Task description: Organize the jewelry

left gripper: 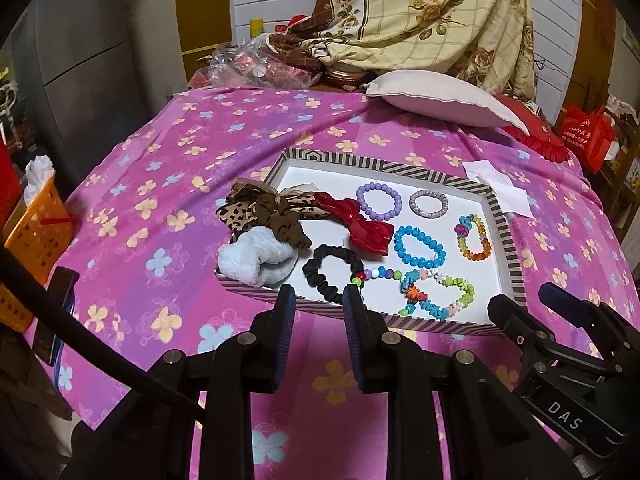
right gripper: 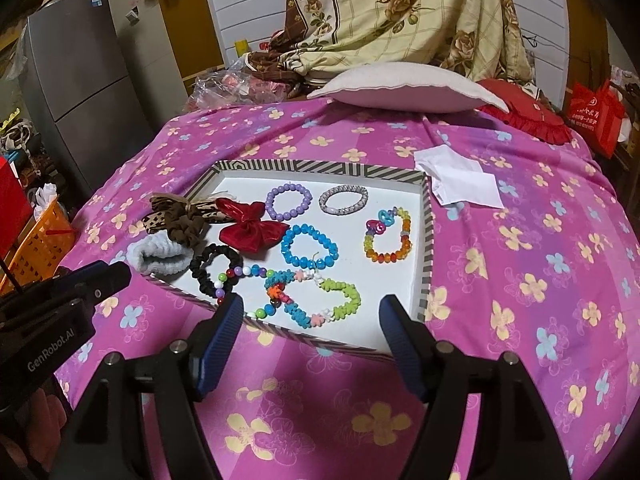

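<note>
Both the left gripper (left gripper: pixel 319 300) and right gripper (right gripper: pixel 311 312) hover empty, jaws apart, over a striped cardboard tray (right gripper: pixel 427 240). Glossy beaded bracelets (right gripper: pixel 309 249) sit centre; fabric bows (right gripper: pixel 252 227) at nine o'clock.

Pink floral bedsheet (right gripper: pixel 520 240), spread beneath and ahead of the claw. White pillow (right gripper: pixel 404 90), far ahead at the sheet's far edge. Red frilled cushion (right gripper: pixel 528 118), just right of the pillow. White paper (right gripper: pixel 460 180), ahead right. Floral quilt (right gripper: pixel 400 12), hanging behind. Orange basket (left gripper: pixel 38 228), left. Grey fridge (right gripper: pixel 88 92), far left.
</note>
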Tool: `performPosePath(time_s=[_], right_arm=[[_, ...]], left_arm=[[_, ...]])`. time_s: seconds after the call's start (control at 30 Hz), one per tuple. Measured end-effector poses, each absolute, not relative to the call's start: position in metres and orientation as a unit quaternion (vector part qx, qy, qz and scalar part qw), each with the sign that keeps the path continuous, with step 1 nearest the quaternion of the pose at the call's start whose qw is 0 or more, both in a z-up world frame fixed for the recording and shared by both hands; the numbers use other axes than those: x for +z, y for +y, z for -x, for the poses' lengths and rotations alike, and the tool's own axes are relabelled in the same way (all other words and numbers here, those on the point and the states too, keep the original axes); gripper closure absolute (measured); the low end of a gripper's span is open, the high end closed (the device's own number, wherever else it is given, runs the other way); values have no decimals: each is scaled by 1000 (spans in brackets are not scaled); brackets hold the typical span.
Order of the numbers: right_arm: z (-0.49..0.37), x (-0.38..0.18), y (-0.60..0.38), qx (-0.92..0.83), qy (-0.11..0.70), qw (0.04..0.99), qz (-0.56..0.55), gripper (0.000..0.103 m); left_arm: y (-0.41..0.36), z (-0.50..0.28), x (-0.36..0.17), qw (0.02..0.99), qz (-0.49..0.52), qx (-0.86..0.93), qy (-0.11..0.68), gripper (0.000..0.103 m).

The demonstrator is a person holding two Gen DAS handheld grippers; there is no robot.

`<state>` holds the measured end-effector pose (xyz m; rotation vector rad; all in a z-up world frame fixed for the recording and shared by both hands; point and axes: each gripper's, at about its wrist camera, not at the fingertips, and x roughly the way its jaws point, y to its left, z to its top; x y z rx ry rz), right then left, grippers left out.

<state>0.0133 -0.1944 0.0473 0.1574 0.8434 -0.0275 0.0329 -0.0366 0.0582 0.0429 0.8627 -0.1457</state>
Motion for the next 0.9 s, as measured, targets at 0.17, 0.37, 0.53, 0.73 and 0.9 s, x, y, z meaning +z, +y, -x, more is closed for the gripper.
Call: performPosePath(time_s=[0.17, 0.37, 0.53, 0.73, 0.9], right_arm=[[-13, 47, -194, -14, 409, 909, -76, 29], [-12, 48, -195, -14, 410, 909, -76, 29], [-11, 46, -195, -13, 414, 907, -75, 29], [-11, 46, -195, -11, 415, 907, -73, 29], [-11, 45, -193, -11, 415, 907, -73, 29]], left_arm=[[-38, -33, 58, 906, -22, -70, 418, 57], [-38, -32, 59, 905, -23, -71, 418, 57], [-38, -32, 59, 905, -23, -70, 418, 57], [-38, -32, 59, 905, -23, -70, 418, 57], [-37, -31, 58, 905, -24, -70, 418, 57]])
